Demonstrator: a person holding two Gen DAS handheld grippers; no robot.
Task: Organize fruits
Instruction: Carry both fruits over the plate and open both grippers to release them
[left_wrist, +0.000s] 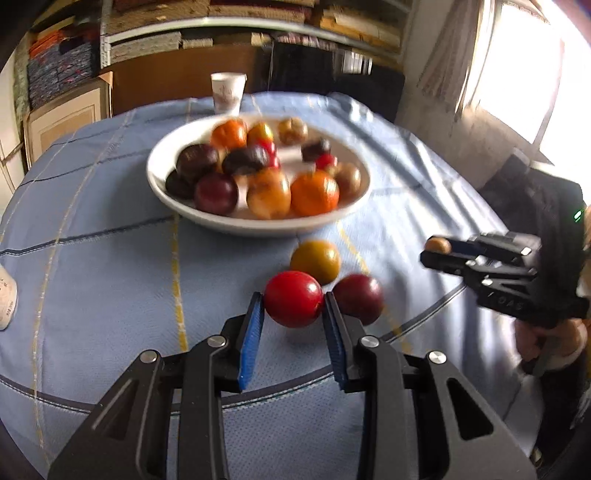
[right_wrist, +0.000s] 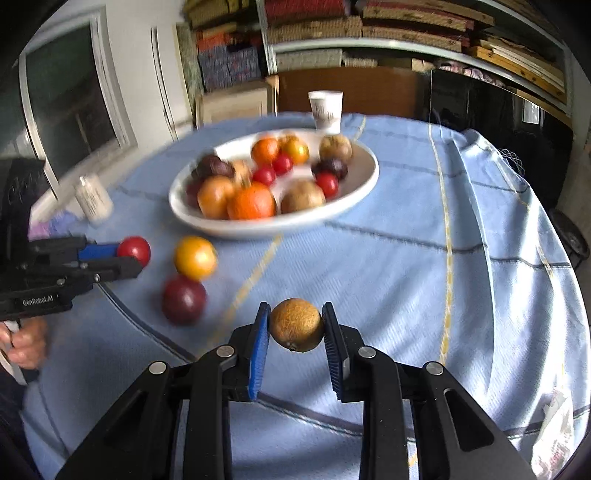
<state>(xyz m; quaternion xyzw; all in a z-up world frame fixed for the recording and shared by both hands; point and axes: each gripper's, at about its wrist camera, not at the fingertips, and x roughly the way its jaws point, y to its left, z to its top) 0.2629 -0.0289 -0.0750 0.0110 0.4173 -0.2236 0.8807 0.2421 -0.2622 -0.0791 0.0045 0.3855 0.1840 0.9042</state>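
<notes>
- Left wrist view: the left gripper (left_wrist: 293, 306) has its blue pads clamped on a red fruit (left_wrist: 293, 299).
- Just beyond its tips, a yellow fruit (left_wrist: 316, 260) and a dark red fruit (left_wrist: 358, 298) lie on the blue cloth (left_wrist: 110, 266), touching each other.
- Farther ahead stands the white bowl (left_wrist: 162, 184), full of mixed fruit, with a paper cup (left_wrist: 227, 93) behind it.
- Right wrist view: the right gripper (right_wrist: 295, 326) is closed on a brown fruit (right_wrist: 296, 325), held off the cloth.
- To its left, a hand (right_wrist: 26, 341) holds the other tool.
</notes>
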